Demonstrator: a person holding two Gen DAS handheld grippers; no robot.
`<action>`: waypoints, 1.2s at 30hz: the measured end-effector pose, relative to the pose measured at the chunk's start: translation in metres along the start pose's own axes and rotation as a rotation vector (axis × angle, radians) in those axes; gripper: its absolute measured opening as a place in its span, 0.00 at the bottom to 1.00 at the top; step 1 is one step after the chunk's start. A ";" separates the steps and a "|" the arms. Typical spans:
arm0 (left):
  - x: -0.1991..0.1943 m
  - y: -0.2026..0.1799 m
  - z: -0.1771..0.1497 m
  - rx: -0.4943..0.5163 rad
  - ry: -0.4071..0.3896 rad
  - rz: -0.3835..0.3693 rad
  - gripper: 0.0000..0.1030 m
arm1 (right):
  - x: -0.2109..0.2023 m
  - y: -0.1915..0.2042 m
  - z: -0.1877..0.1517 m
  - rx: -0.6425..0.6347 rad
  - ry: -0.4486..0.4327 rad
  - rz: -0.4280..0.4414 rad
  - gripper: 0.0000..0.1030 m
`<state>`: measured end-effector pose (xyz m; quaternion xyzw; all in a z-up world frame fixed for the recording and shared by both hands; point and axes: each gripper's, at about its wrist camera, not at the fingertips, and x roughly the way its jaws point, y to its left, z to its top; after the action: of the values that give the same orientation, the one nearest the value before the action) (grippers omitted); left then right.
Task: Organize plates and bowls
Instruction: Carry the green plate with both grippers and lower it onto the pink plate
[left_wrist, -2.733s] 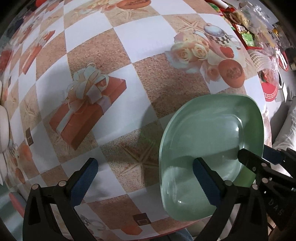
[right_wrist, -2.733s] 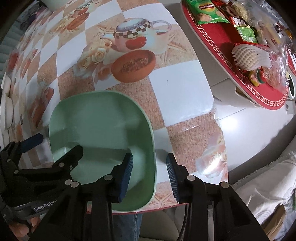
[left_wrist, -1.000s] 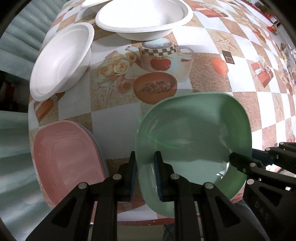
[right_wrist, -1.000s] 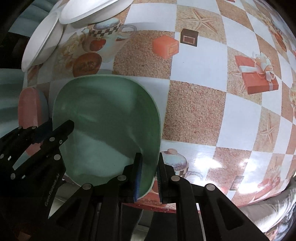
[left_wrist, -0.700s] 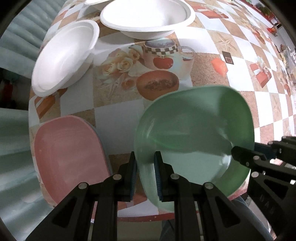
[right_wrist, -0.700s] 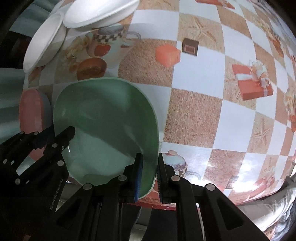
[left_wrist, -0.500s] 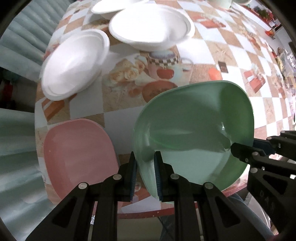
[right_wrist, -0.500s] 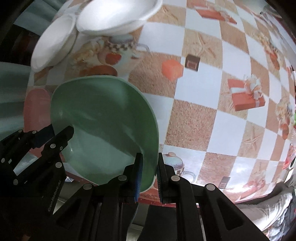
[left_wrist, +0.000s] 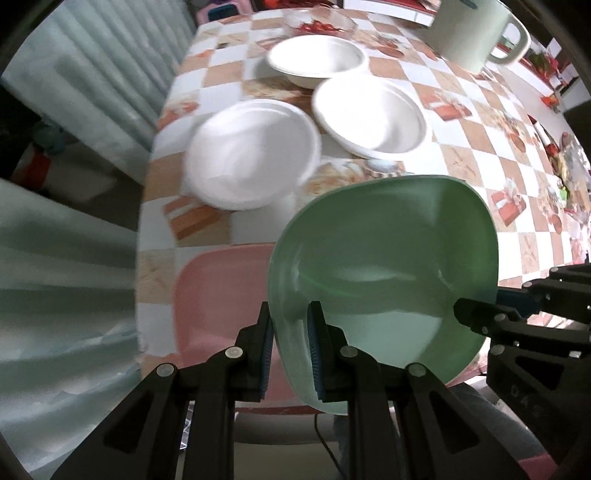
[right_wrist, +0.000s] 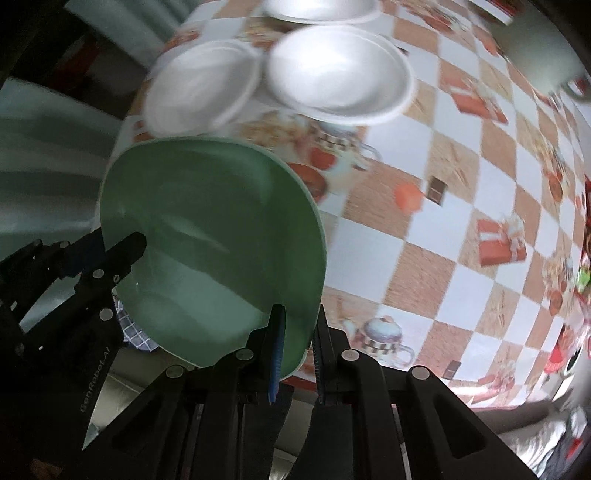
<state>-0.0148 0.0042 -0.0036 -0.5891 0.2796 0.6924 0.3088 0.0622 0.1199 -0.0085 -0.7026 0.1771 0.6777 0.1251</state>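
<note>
Here the green plate (left_wrist: 384, 266) hangs tilted in the air above the near edge of the tabletop (left_wrist: 461, 147), partly over the pink plate (left_wrist: 221, 295) at the near left corner. The left gripper (left_wrist: 290, 354) is clamped on its left rim and the right gripper (right_wrist: 297, 354) on the opposite rim. Three white bowls (left_wrist: 255, 166) sit crowded toward the far left edge. The likely risk: each grip bites only a thin rim, so uneven pull or a twist between the hands could slip the plate free. Lowered off-centre, it may land skewed on the pink plate, or slide off the edge.
</note>
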 end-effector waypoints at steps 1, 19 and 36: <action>-0.003 0.008 -0.003 -0.012 -0.002 0.007 0.19 | -0.001 0.008 0.002 -0.019 -0.002 -0.001 0.15; 0.010 0.075 -0.045 -0.129 0.038 0.062 0.19 | 0.032 0.092 -0.005 -0.184 0.053 0.006 0.15; 0.032 0.085 -0.019 -0.086 0.029 0.096 0.19 | 0.072 0.080 0.005 -0.077 0.093 0.035 0.15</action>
<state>-0.0705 -0.0622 -0.0359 -0.5975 0.2822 0.7093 0.2456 0.0256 0.0443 -0.0752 -0.7342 0.1690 0.6529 0.0777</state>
